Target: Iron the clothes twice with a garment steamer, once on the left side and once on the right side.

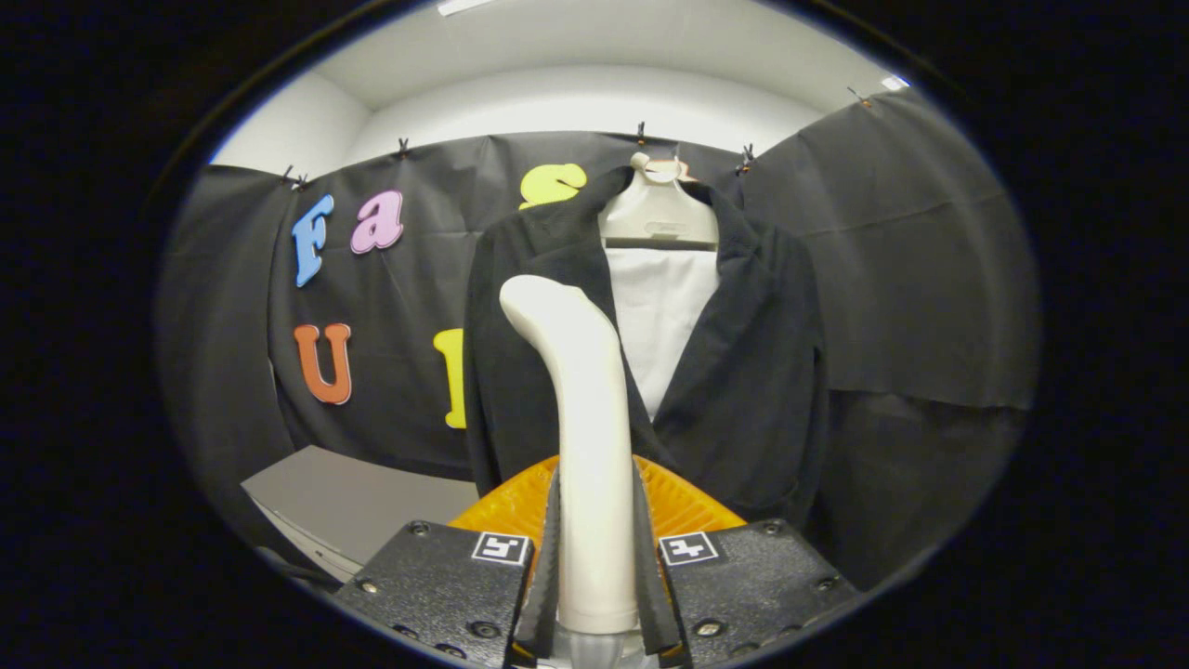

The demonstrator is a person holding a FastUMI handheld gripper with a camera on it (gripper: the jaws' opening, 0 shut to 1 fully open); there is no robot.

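- Fingers [596, 595] clamped on smooth cream plastic garment steamer [581, 409], one against each side of its handle.
- Steamer upright, curved head just before left front of black jacket [743, 372].
- Jacket on pale plastic hanger [658, 209], white lining showing.
- Grey surface [353, 506] low, left of fingers.

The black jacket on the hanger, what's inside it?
Inside the black jacket, a white shirt shows between the lapels, hung on a white hanger. The garment steamer, clamped in the hand-held gripper, covers its left edge.
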